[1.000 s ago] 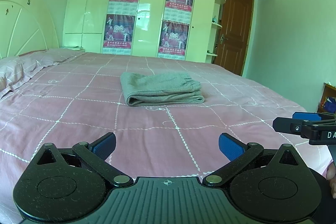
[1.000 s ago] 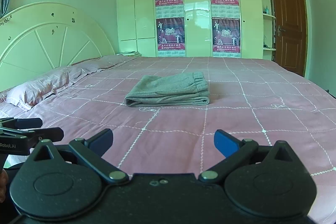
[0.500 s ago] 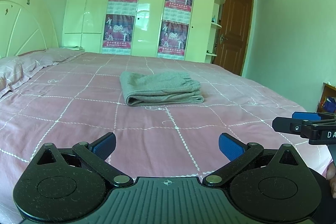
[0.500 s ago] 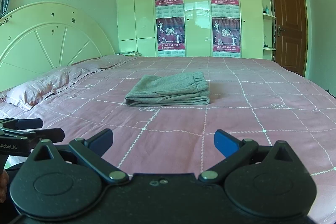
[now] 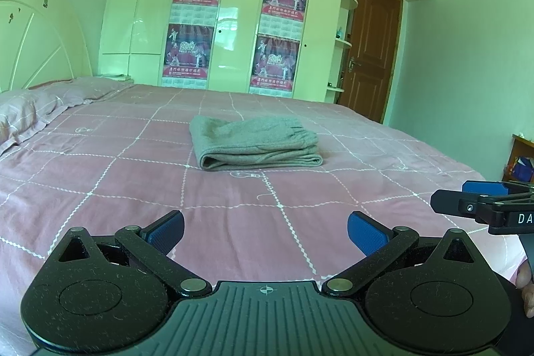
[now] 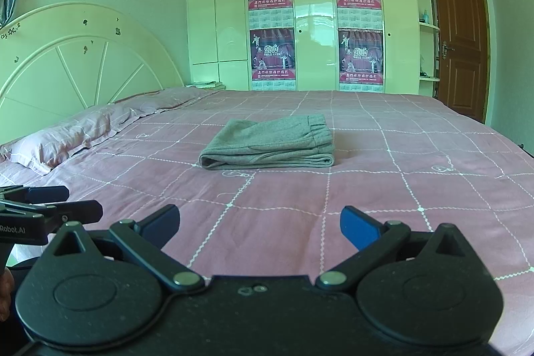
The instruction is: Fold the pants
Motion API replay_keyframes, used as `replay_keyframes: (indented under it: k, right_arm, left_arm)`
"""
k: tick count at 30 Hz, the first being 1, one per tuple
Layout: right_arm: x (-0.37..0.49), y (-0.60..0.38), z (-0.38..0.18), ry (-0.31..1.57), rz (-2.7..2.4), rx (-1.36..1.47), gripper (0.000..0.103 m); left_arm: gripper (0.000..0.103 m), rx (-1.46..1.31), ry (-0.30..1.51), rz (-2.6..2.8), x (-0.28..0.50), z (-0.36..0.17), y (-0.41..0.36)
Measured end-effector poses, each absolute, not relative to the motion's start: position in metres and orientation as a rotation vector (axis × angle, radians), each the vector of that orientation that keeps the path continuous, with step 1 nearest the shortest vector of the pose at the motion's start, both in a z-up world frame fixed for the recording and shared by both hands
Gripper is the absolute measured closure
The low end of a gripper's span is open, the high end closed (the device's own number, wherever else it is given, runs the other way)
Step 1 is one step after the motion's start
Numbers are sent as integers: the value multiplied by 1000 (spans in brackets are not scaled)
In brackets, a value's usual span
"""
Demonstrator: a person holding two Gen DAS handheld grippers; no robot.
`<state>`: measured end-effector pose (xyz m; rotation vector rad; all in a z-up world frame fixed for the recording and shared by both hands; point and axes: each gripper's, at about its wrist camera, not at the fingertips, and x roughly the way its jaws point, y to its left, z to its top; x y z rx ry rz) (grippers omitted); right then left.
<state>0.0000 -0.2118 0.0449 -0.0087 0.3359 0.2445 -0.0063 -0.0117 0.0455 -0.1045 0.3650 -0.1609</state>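
Grey pants (image 5: 255, 143) (image 6: 272, 143) lie folded into a compact stack in the middle of the pink checked bed (image 5: 100, 196) (image 6: 383, 199), elastic waistband on top at the right. My left gripper (image 5: 265, 234) hovers open over the near part of the bed, well short of the pants, nothing between its blue pads. My right gripper (image 6: 259, 227) is also open and empty, equally far back. Each gripper shows at the edge of the other's view: the right one (image 5: 480, 206) and the left one (image 6: 50, 206).
Pink pillows (image 6: 66, 139) (image 5: 23, 115) lie at the left by a white rounded headboard (image 6: 83, 62). A white wardrobe with posters (image 6: 313, 22) stands beyond the bed, a brown door (image 6: 462, 39) to its right. A small shelf (image 5: 520, 159) sits at the far right.
The left wrist view has shifted slightly, with the pants a touch lower and left. Both grippers stay open and the pants lie unmoved.
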Motion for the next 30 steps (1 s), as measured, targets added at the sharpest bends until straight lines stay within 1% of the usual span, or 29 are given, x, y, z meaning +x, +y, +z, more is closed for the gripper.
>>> replay_keyframes:
  k: [24,30]
  right_arm:
    - [-1,-210,45,337,244,-9,6]
    - [-1,-211,45,337,245,-9,6]
  left_arm:
    - [0,-100,359,-159,-7,47,-10]
    - [0,-59,348,-166,-8,48,-17]
